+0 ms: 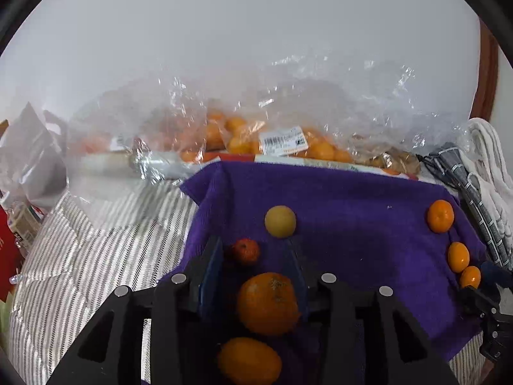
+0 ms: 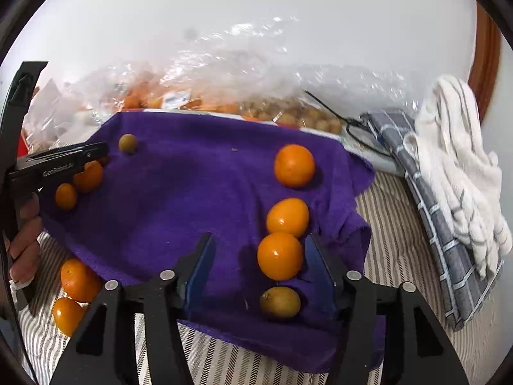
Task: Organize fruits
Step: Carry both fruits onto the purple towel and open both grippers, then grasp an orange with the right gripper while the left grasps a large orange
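A purple towel (image 1: 352, 224) lies on the striped cloth with fruit on it. My left gripper (image 1: 256, 250) is open, its jaws on either side of a large orange (image 1: 267, 303). A small red fruit (image 1: 245, 251) and a yellow fruit (image 1: 280, 221) lie just ahead, and an oval orange fruit (image 1: 250, 361) lies below. My right gripper (image 2: 259, 250) is open over the towel (image 2: 192, 192). A shiny orange fruit (image 2: 280, 256) sits by its right jaw in a column with an orange (image 2: 294, 165), another fruit (image 2: 287, 217) and a duller one (image 2: 280, 302).
Clear plastic bags of oranges (image 1: 256, 141) lie behind the towel against the white wall. Folded grey and white cloths (image 2: 449, 192) lie at the right. Two oranges (image 2: 75, 295) sit on the striped cloth left of the towel. Packages (image 1: 22, 192) stand at the far left.
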